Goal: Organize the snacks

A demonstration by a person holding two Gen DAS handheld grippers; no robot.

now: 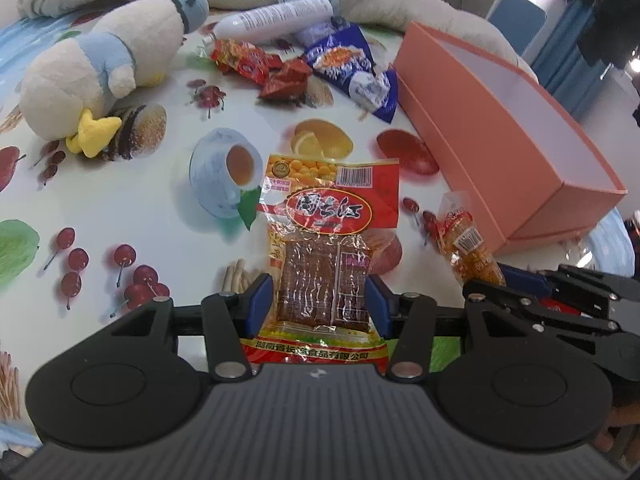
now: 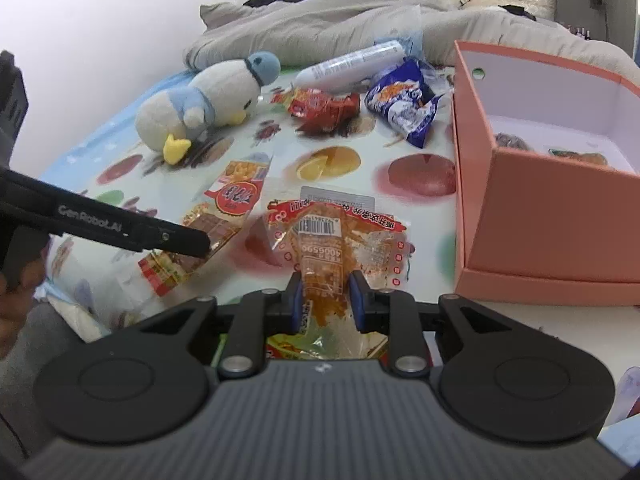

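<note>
Left gripper (image 1: 322, 304) clamps a dried-tofu packet (image 1: 326, 248); right gripper (image 2: 326, 300) clamps an orange snack packet (image 2: 332, 240), both over the tablecloth (image 1: 160, 208) beside the pink box (image 2: 552, 216). Light, crinkly, slippery film: hold the 2 packets mid-body.

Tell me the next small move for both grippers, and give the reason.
Probably lift the right gripper with its orange snack packet and carry it over the pink box. Its blue pads already bracket the packet, the box stands open just to its right, and a few items already lie inside. The left gripper, around the red tofu snack packet, can follow.
</note>
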